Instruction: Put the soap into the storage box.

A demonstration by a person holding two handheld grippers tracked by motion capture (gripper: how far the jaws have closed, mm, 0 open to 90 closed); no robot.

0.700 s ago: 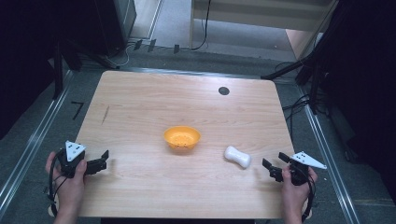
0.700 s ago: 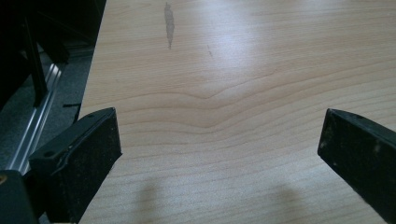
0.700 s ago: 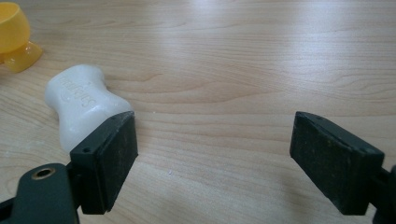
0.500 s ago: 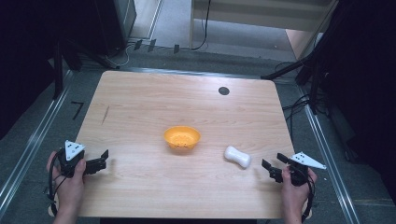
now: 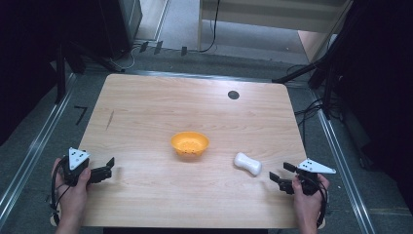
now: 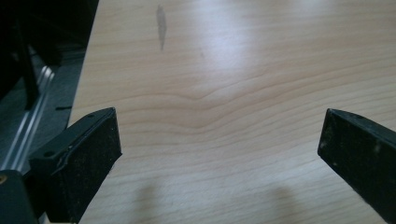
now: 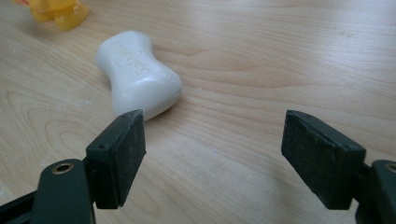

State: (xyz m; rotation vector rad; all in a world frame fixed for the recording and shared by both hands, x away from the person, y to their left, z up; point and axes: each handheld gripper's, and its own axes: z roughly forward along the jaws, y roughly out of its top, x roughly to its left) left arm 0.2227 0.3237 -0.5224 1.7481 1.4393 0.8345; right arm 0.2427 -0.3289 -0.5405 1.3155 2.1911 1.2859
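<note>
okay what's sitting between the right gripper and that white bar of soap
Nothing: bare wooden table separates the right gripper from the soap, as the high view shows. In the right gripper view the soap lies ahead of the open jaws.

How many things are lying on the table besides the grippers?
2. An orange bowl sits near the table's middle, and a white soap bar lies to its right, just ahead of the right gripper. A dark round spot at the far edge looks built in.

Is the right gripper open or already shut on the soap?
Open. In the right gripper view the right gripper has its jaws apart with bare table between them; the white soap bar lies ahead, untouched.
</note>
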